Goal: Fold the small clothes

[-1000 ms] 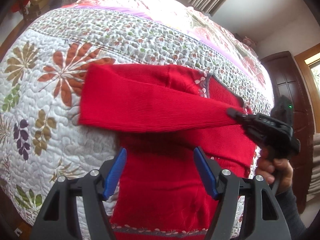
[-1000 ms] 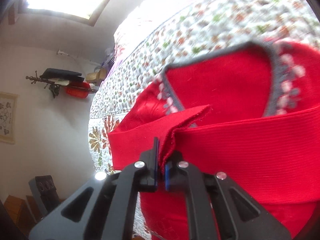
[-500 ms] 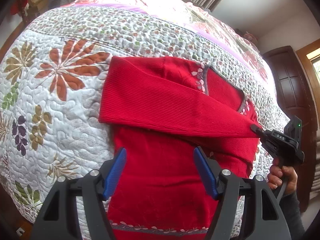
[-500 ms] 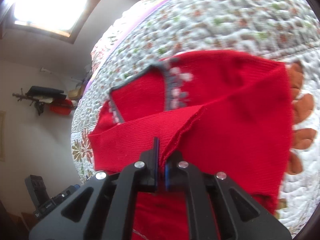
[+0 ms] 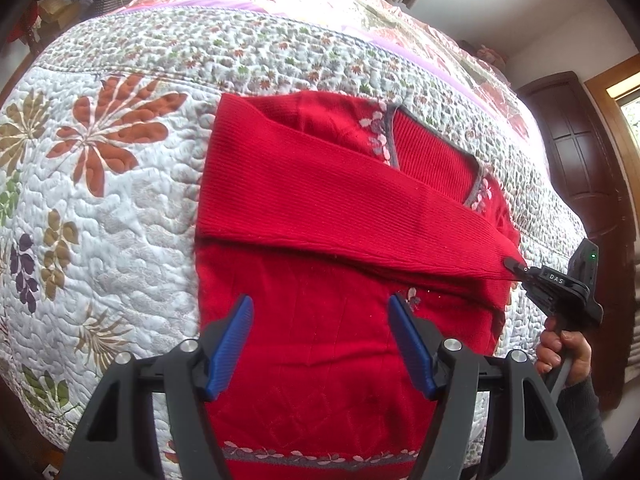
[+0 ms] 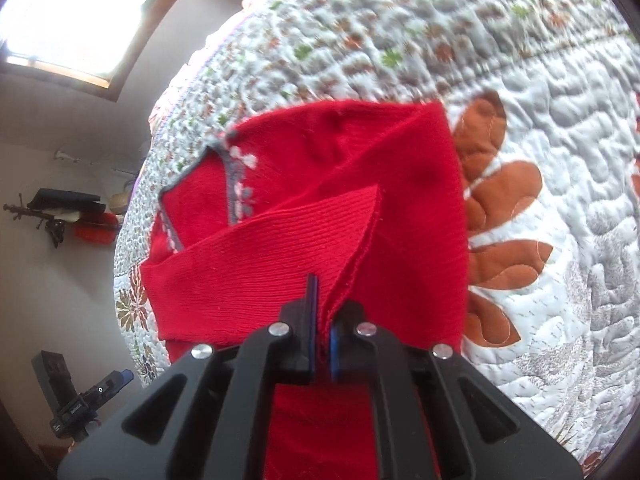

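While the right gripper pinches the sweater's sleeve, the left gripper's fingers hover spread above it.

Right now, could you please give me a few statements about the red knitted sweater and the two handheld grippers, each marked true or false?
1. The right gripper is shut on the cuff of the red knitted sweater. True.
2. The left gripper grips the sweater's hem. False: its jaws are open, holding nothing.
3. The sleeve lies folded across the sweater's chest. True.
4. The sweater rests on a bare wooden table. False: it lies on a floral quilted bedspread.
5. The neckline has grey trim. True.
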A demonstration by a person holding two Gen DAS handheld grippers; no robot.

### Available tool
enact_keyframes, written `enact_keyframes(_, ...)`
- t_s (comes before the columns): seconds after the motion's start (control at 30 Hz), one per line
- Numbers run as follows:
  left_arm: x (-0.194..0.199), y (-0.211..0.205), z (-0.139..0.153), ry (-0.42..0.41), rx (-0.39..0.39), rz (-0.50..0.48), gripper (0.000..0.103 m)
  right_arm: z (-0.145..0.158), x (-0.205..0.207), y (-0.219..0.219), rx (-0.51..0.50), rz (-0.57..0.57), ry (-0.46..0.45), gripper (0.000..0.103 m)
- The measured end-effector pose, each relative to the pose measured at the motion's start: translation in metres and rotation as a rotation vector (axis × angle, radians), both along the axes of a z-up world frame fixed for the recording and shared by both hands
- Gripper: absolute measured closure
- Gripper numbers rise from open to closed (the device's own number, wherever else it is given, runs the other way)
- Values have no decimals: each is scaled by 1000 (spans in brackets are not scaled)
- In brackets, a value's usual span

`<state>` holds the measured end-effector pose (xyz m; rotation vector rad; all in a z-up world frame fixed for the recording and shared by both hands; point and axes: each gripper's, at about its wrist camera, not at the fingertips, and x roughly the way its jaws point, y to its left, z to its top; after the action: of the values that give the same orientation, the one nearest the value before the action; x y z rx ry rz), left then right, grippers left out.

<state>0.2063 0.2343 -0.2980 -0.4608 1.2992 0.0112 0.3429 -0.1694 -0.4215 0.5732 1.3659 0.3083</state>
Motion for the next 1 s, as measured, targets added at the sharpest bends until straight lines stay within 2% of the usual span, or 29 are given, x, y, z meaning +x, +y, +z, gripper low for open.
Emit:
enact_keyframes(0.13, 2, -4, -3, 11, 2, -9, 33, -10, 3, 0, 10, 11, 15, 98)
enact_keyframes(0.2, 4, -7, -4, 12, 3, -17, 33, -14, 4, -3, 25, 1, 34, 93)
enact_keyframes(0.27, 6, -10, -5, 14, 4, -25, 33, -17, 6, -10, 44, -23, 43, 82)
enact_keyframes(0.33, 9, -13, -5, 15, 4, -30, 33, -20, 10, -18, 77, -58, 55, 79)
enact_keyframes(0.37, 9, -14, -5, 15, 5, -32, 33, -21, 11, -21, 92, -69, 62, 79)
enact_keyframes(0.4, 11, -15, -5, 15, 5, -36, 33, -22, 12, -22, 111, -76, 70, 84)
enact_keyframes(0.43, 11, -17, -4, 15, 5, -39, 33, -23, 14, -24, 118, -76, 72, 98)
enact_keyframes(0.47, 12, -19, -4, 16, 6, -42, 33, -21, 14, -24, 108, -69, 68, 100)
enact_keyframes(0.7, 19, -31, -4, 20, 6, -69, 33, 6, 5, -29, 42, -35, -11, 101)
enact_keyframes(1.0, 21, -41, -10, 29, 9, -87, 33, -9, 0, -46, -22, -42, 4, 101)
